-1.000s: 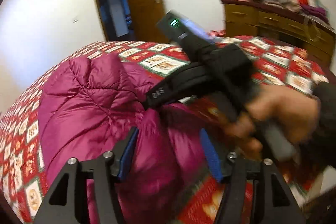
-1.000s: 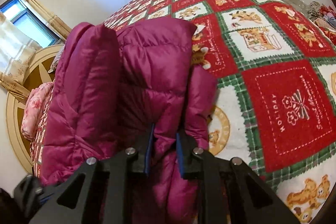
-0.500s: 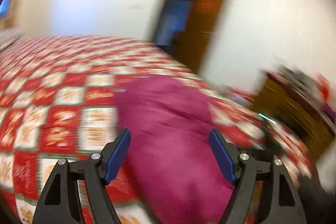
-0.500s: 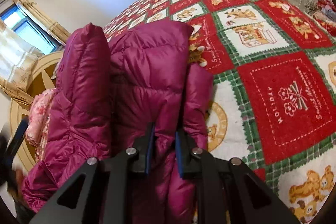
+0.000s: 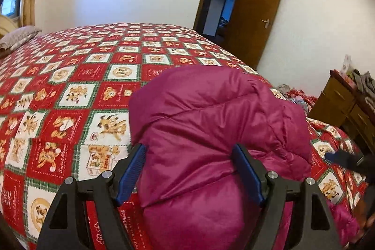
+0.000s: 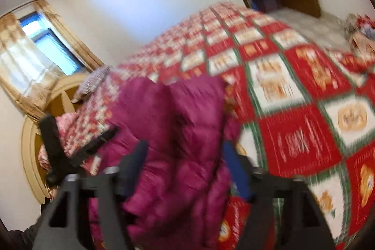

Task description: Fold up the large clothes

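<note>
A: Left gripper (image 5: 189, 170): black triangulated frame, silver screws at the pivots, ribbed blue pads (image 5: 131, 170) fitted to both fingers.

B: Right gripper (image 6: 187, 168): same black frame and screws, blurred; one blue pad (image 6: 236, 175) can be made out. Dark sleeve (image 6: 25, 238) seen at lower left.

left gripper (image 5: 189, 170): jaws spread wide, tilted downward, gripping nothing | right gripper (image 6: 185, 165): jaws have just been opening, now wide, pads clear of the fabric between them
</note>
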`<action>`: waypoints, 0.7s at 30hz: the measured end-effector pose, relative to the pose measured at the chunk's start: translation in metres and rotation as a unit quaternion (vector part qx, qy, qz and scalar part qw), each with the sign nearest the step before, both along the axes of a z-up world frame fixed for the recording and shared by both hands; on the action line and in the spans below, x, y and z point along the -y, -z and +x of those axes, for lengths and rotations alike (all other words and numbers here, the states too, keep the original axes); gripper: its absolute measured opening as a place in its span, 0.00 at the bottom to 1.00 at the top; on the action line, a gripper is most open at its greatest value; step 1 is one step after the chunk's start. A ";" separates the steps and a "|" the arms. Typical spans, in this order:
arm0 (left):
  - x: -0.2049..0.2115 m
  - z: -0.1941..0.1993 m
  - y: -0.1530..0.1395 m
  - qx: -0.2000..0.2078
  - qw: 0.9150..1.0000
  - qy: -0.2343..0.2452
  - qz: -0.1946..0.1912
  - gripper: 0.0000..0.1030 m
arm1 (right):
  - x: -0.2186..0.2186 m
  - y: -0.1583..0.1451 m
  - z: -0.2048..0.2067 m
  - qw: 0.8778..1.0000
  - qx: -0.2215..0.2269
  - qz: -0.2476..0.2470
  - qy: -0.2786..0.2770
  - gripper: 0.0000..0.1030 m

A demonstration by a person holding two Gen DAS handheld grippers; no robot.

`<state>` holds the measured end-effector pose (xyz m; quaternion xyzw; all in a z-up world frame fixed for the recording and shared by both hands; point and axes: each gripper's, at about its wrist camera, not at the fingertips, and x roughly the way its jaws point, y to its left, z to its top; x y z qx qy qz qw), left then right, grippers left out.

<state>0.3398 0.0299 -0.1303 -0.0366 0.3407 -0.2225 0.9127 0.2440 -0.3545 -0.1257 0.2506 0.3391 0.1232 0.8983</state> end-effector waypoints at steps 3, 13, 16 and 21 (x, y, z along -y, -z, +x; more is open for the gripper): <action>0.001 0.002 0.005 -0.001 1.000 0.000 -0.001 0.75 | -0.013 -0.006 0.023 1.000 0.002 0.002 -0.015 0.75; 0.024 -0.006 -0.004 0.019 0.998 0.026 0.056 0.75 | -0.040 0.011 0.039 0.998 -0.005 -0.051 -0.031 0.13; 0.050 -0.012 -0.004 0.034 0.994 0.046 0.096 0.75 | -0.027 0.021 0.026 0.999 -0.010 -0.053 0.003 0.13; 0.093 -0.024 0.007 0.074 0.977 0.065 0.192 0.75 | -0.004 0.056 0.023 0.998 -0.049 0.005 0.046 0.13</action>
